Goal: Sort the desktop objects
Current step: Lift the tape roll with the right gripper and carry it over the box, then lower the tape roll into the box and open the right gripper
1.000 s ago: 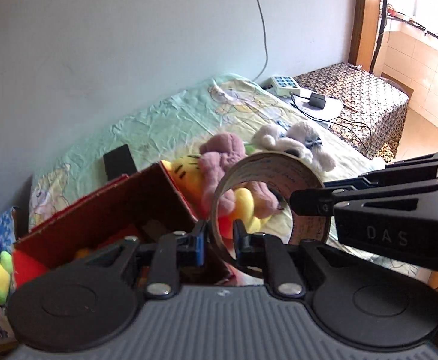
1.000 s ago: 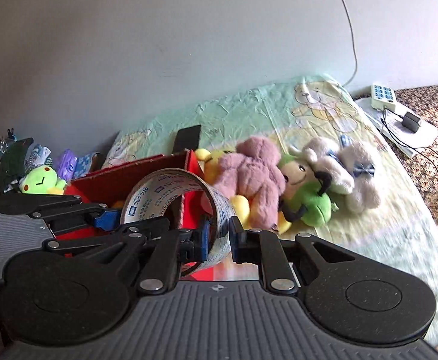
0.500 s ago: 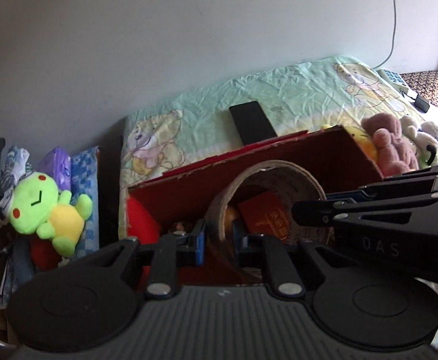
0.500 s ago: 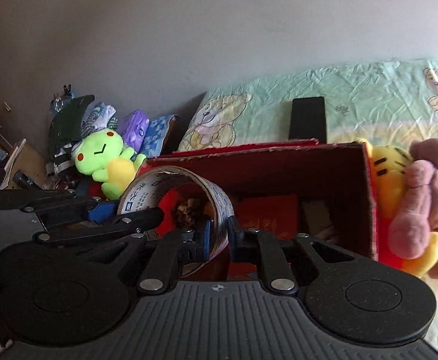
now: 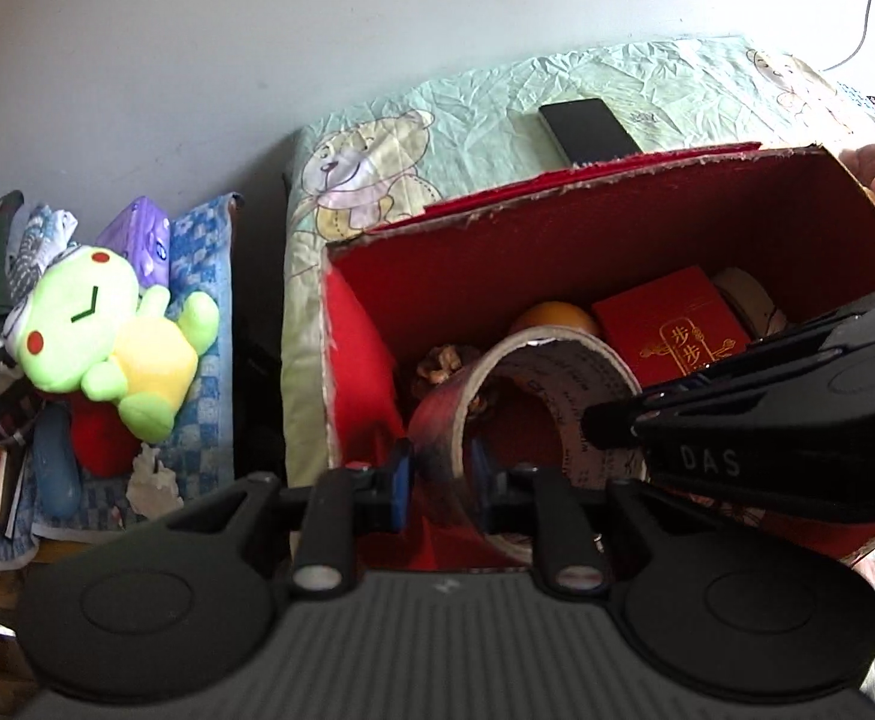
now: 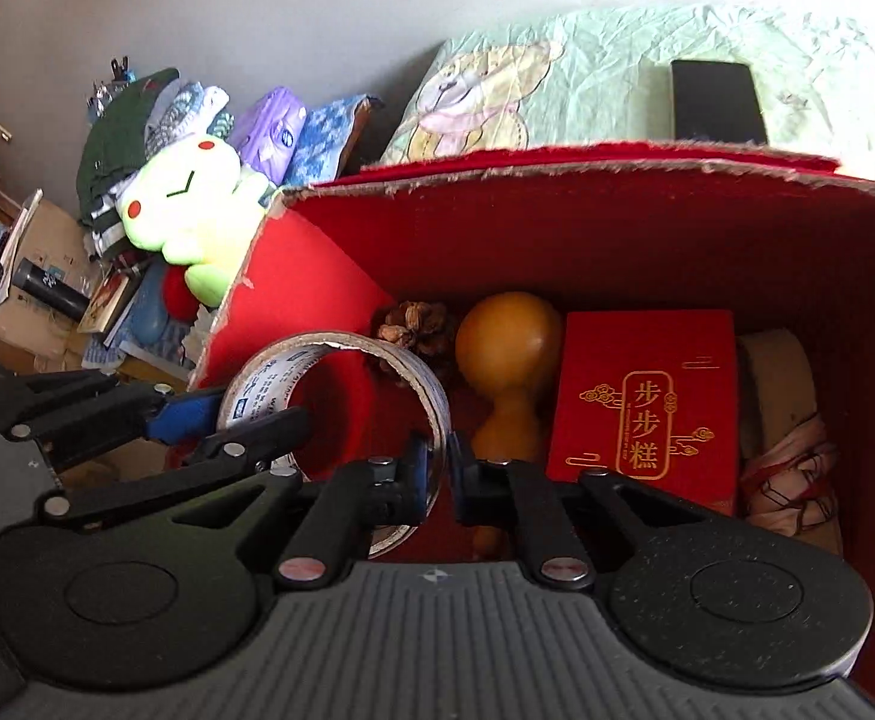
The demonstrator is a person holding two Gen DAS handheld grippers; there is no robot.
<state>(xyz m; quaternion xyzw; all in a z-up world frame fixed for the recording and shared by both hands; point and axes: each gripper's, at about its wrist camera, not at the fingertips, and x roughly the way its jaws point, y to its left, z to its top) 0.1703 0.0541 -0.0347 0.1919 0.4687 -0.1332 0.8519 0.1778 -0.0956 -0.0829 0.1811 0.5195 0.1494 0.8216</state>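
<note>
Right wrist view: both grippers, left (image 5: 440, 477) and right (image 6: 434, 468), pinch opposite walls of the tape roll (image 6: 341, 414), held inside the red box (image 6: 557, 222). Below lie a pinecone (image 6: 416, 327), orange gourd (image 6: 509, 354) and red packet (image 6: 647, 408). A green plush (image 5: 107, 330) sits outside, left of the box.

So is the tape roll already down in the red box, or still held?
Still held. Both the left gripper and right gripper pinch the tape roll's wall, above the red box's contents.
</note>
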